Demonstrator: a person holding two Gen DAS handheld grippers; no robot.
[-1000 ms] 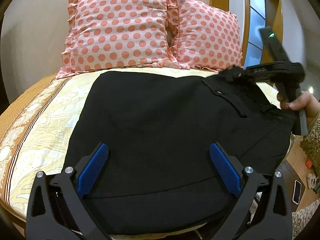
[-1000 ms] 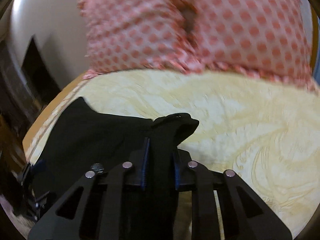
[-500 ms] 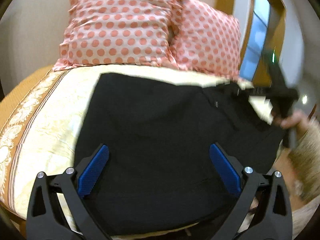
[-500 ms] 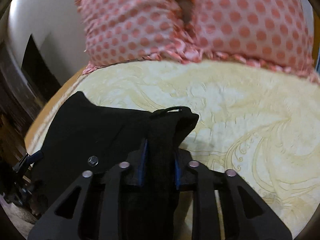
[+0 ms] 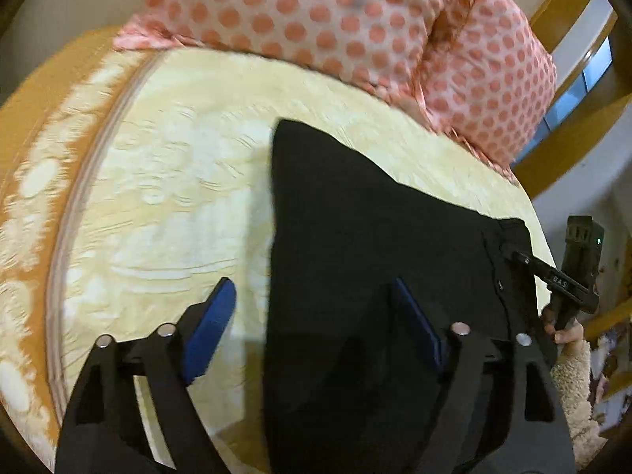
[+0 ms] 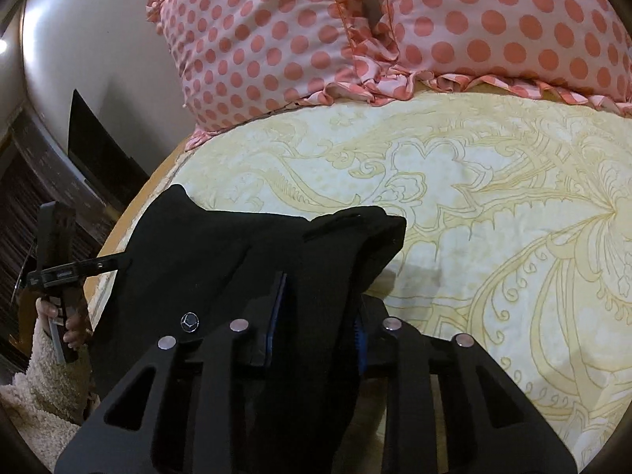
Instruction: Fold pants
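Two grippers work the black pants at frame centre on the bed: the left gripper, lower left, gapes wide astride their edge, while the right gripper pinches a bunched corner, which may slip out if tugged.

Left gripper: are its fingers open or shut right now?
Open. The left gripper has its blue fingers spread wide, straddling the edge of the black pants without clamping.

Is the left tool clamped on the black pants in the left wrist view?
No. The left tool is open, its blue pads spread wide over the pants.
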